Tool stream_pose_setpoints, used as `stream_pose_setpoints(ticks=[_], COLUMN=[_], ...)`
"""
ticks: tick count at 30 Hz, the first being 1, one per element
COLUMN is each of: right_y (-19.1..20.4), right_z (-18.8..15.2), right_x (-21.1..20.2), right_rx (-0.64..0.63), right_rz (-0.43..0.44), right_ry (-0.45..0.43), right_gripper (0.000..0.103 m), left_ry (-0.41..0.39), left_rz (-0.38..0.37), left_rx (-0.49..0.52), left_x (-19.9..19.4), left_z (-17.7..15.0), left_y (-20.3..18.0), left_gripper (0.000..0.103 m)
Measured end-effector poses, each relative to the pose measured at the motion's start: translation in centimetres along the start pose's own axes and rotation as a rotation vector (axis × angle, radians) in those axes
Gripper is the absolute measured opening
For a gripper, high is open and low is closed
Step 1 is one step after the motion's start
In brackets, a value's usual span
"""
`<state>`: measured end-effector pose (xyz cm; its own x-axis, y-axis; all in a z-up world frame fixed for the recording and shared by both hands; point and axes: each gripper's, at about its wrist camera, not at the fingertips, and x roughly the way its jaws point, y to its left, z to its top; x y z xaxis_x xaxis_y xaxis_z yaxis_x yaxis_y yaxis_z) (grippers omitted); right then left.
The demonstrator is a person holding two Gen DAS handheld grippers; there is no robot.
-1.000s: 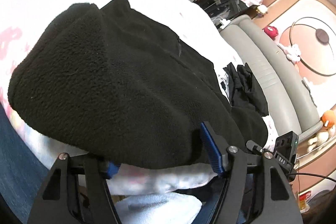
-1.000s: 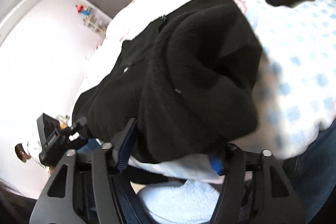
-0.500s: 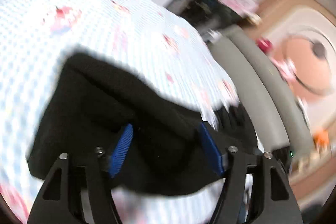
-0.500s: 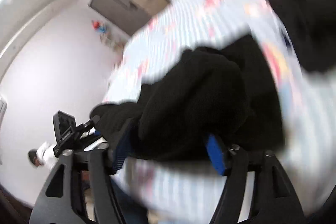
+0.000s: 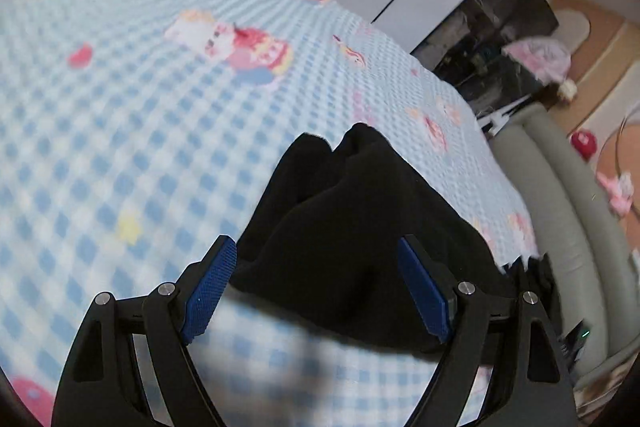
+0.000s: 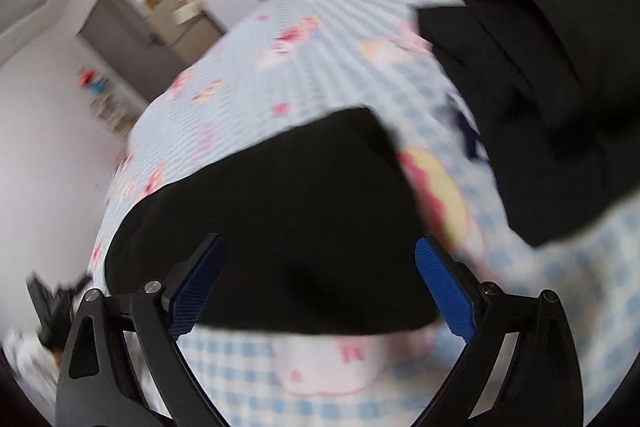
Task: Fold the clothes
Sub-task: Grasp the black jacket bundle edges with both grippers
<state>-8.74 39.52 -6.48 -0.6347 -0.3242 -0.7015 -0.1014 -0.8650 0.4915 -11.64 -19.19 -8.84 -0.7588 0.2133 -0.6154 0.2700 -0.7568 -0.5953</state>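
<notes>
Black fleece garment [image 5: 352, 247] lies bunched on the blue checked bedspread [image 5: 140, 115]. Left gripper [image 5: 320, 291] jaws opening, wide, garment between them, blue pads [image 5: 210, 281] clear of the fabric. Right gripper [image 6: 324, 295] jaws also opening, wide, same fleece [image 6: 288, 219] between, not pinched. Second dark clothes pile [image 6: 540, 79] sits further back, apart, in the right wrist view.

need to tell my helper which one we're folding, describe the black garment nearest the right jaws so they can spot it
Start at the bed with the blue-and-white checked cartoon sheet. The black fleece garment lies on its near part, directly ahead of the opening jaws of the right gripper, whose pads stand clear of it. It is one smooth folded bundle, unlike the other heap of black clothes, which lies rumpled farther back to the right.
</notes>
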Motion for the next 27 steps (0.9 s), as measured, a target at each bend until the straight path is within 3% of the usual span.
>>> stream_pose_setpoints(ticks=[4, 6, 7, 8, 9, 10, 12, 13, 16, 18, 23, 24, 26, 27], right_y=[-1.5, -1.5, -1.6, -1.8, -1.9, -1.4, 0.0, 0.7, 1.6, 2.1, 1.4, 0.8, -0.3, -0.9], right_z=[0.4, 1.4, 1.3, 1.2, 1.1, 0.8, 0.5, 0.6, 0.6, 0.5, -0.9, -1.6, -3.1, -3.9], right_x=[1.9, 3.6, 4.2, 5.3, 6.6, 8.2, 9.0, 8.5, 6.0, 3.9, -3.2, -4.1, -5.7, -6.5], right_rx=[0.009, -0.016, -0.001, 0.019, 0.038, 0.014, -0.068, -0.092, -0.121, -0.153, -0.128, -0.124, -0.124, -0.124], right_rz=[-0.078, -0.123, -0.109, -0.036, 0.048, 0.134, 0.101, 0.118, 0.141, 0.154, 0.293, 0.288, 0.261, 0.247], right_ry=[-0.030, -0.017, 0.034, 0.091, 0.147, 0.221, 0.224, 0.204, 0.133, 0.101, 0.086, 0.104, 0.146, 0.167], right_gripper=[0.100, 0.102, 0.102, 0.103, 0.101, 0.097, 0.083, 0.062, 0.037, 0.032, 0.028, 0.028, 0.030, 0.035], left_ry=[-0.041, 0.017, 0.060, 0.103, 0.154, 0.218, 0.263, 0.267, 0.206, 0.161, 0.134, 0.136, 0.192, 0.245], left_rz=[-0.040, -0.101, -0.149, -0.197, -0.211, -0.168, -0.103, -0.075, -0.092, -0.124, -0.165, -0.165, -0.128, -0.101], left_rx=[-0.005, 0.014, 0.022, 0.030, 0.048, 0.082, 0.125, 0.141, 0.158, 0.155, 0.153, 0.158, 0.132, 0.098], left_x=[1.5, 3.3, 4.4, 5.5, 6.6, 8.0, 8.9, 9.1, 6.1, 3.2, -4.3, -5.8, -7.0, -6.7], left_z=[1.2, 1.9, 2.2, 2.5, 2.4, 1.7, 0.2, -0.6, -1.5, -1.7, -4.0, -4.7, -6.8, -8.2], left_y=[0.2, -0.5, -0.8, -1.1, -1.6, -2.4, -3.5, -4.0, -5.0, -5.5, -5.3, -5.1, -3.1, -1.5], left_gripper=[0.084, 0.084, 0.080, 0.078, 0.068, 0.040, 0.027, 0.024, 0.021, 0.020, 0.020, 0.020, 0.021, 0.022])
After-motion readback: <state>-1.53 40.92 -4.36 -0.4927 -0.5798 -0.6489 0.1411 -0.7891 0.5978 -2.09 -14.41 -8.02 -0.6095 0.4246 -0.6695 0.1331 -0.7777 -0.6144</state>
